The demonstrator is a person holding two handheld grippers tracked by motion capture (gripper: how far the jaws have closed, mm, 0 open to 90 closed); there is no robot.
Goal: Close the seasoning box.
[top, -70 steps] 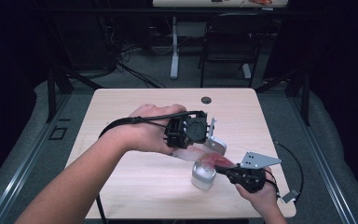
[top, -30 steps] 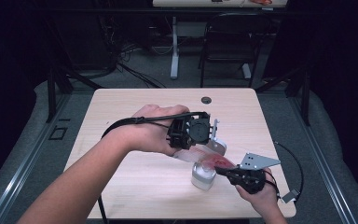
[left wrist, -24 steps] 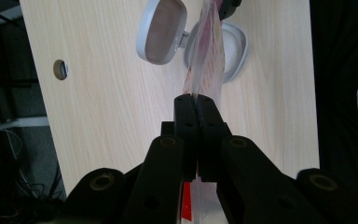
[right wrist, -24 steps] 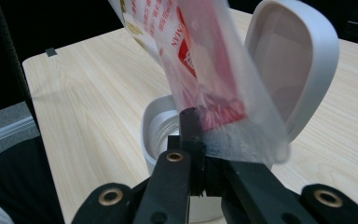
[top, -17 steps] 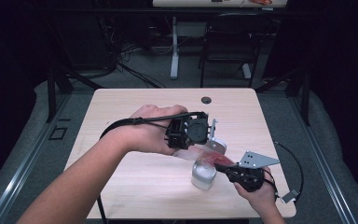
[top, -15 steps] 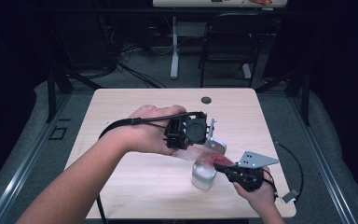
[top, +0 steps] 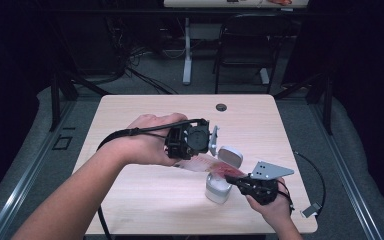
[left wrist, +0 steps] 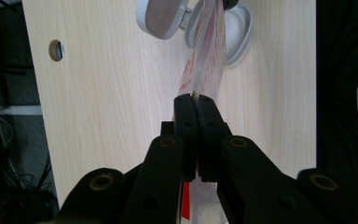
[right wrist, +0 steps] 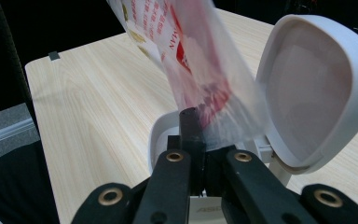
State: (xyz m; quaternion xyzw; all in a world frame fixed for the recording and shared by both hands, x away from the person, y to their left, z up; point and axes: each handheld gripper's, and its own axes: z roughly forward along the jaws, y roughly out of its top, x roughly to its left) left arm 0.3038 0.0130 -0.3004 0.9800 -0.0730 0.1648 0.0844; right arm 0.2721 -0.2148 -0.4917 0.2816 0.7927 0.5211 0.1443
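Plastic bag (top: 211,165) stretched above the open white bin (top: 218,187); left gripper (left wrist: 196,100) pinches its far end, right gripper (right wrist: 195,122) its end over the bin.

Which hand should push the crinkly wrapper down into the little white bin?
Probably right: the right gripper pinches the wrapper just above the open bin, while the left gripper holds its far end.

The high view is looking forward and down on the pale wooden surface (top: 130,125). Both gripper views are looking along their jaws, close up, sharing the white lidded plastic container (left wrist: 235,28).
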